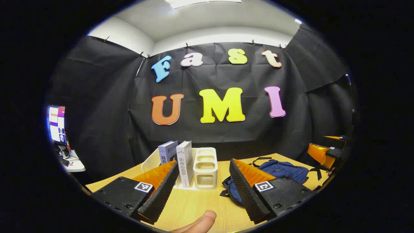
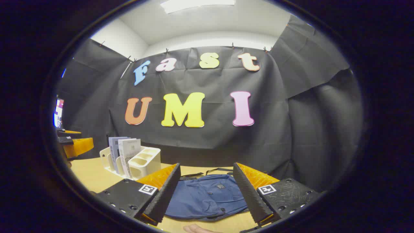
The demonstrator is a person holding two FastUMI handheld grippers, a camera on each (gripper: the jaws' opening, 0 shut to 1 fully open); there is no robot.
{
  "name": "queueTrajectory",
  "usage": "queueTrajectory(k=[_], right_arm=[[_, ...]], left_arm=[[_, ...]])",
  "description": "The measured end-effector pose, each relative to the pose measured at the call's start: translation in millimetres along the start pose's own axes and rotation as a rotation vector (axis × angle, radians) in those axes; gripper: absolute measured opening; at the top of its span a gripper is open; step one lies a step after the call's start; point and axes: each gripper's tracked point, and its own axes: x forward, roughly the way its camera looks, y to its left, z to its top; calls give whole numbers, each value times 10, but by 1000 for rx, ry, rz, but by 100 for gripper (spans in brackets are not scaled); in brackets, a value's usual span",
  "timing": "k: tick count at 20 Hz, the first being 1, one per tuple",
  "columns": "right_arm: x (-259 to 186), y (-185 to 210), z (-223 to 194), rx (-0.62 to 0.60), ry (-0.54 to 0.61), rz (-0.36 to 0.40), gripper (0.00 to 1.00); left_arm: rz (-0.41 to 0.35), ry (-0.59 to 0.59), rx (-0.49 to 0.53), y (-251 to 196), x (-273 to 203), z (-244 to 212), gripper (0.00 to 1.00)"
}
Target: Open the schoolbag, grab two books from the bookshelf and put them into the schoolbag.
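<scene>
1. Currently both claws are hovering above the tabletop (image 1: 194,207), each with its jaws standing wide apart and holding nothing.
2. Left claw (image 1: 207,189) is pointing toward the bookshelf (image 1: 205,168), a pale rack with open compartments, which is sitting just beyond its fingers in the left gripper view. A fingertip (image 1: 197,223) is showing at the bottom edge there.
3. Two books (image 1: 184,161) are standing upright in the rack's left end, side by side and touching, spines facing the camera.
4. Schoolbag (image 2: 207,195), blue, is lying flat on the tabletop to the right of the rack; its straps are trailing toward the wall. Whether the zip is open I cannot tell.
5. Right claw (image 2: 205,191) is hanging directly over the bag in the right gripper view, the bag showing between its two fingers but not touching them.
6. Right claw is also appearing at the far right of the left gripper view, apart from the bag.
7. A lit screen (image 1: 57,124) is glowing at the far left.
</scene>
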Motion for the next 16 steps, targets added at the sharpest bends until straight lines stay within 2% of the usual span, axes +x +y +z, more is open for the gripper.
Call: queueTrajectory(k=[5, 9, 16], right_arm=[[-111, 248, -19, -33, 26, 5, 97], [-141, 327, -26, -50, 32, 1, 95], [-143, 323, -146, -94, 79, -29, 95]], left_arm=[[-12, 27, -19, 204, 8, -28, 98], [36, 33, -5, 443, -10, -33, 98], [18, 31, 6, 431, -48, -1, 98]])
